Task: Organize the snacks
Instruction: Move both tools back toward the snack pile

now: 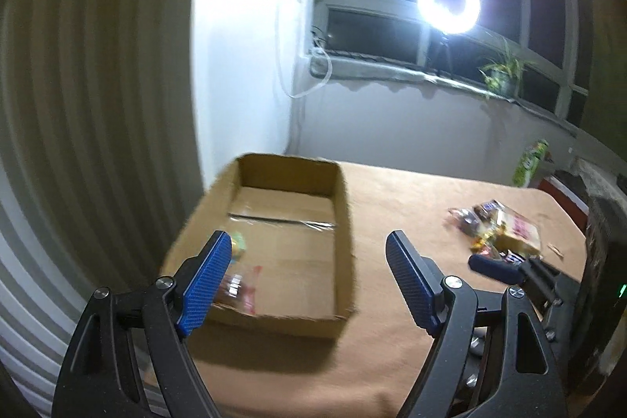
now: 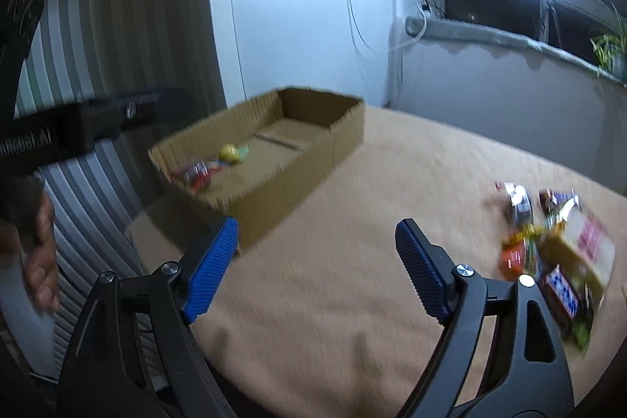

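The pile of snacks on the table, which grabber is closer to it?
Right. The right gripper hangs just beside the snack pile, jaws open and empty. The left gripper is over by the cardboard box, across the table from it.

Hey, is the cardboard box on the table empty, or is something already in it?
Not empty. The cardboard box is open-topped and holds a few snacks at its near end: a yellow round one and red wrappers. The rest of its floor is bare.
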Demonstrator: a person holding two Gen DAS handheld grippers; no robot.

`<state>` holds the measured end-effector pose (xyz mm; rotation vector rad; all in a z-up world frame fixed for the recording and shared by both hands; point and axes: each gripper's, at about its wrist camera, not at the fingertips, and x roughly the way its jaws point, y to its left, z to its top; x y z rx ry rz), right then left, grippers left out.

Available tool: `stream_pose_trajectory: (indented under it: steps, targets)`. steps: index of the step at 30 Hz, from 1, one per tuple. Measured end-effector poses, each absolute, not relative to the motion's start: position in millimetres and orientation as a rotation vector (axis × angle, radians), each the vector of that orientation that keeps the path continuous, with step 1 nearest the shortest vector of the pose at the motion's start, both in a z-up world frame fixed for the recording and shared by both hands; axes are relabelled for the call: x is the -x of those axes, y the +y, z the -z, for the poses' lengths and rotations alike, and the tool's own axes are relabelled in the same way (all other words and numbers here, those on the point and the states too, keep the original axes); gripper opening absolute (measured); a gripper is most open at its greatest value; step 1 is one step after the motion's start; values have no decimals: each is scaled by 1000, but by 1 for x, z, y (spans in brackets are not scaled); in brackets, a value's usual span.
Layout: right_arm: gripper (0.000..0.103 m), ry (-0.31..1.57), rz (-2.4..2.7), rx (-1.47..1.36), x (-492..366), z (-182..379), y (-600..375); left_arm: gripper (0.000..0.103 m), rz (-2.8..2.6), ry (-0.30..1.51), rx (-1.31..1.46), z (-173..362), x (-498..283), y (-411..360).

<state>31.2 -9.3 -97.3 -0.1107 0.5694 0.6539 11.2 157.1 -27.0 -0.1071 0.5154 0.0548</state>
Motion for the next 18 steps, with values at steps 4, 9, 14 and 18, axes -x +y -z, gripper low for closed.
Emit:
stream_pose_trajectory:
  steps: [4, 9, 14, 18]
  targets:
    - [85, 585, -626, 103, -30, 108, -31, 81, -6, 545, 97, 32, -17, 137]
    - [85, 572, -545, 104, -39, 111, -66, 81, 54, 581, 67, 39, -23, 106]
    - [85, 573, -468, 114, -44, 115, -103, 81, 118, 623, 60, 48, -34, 76]
    - [85, 594, -402, 139, -48, 125, -137, 81, 174, 664, 49, 57, -44, 50]
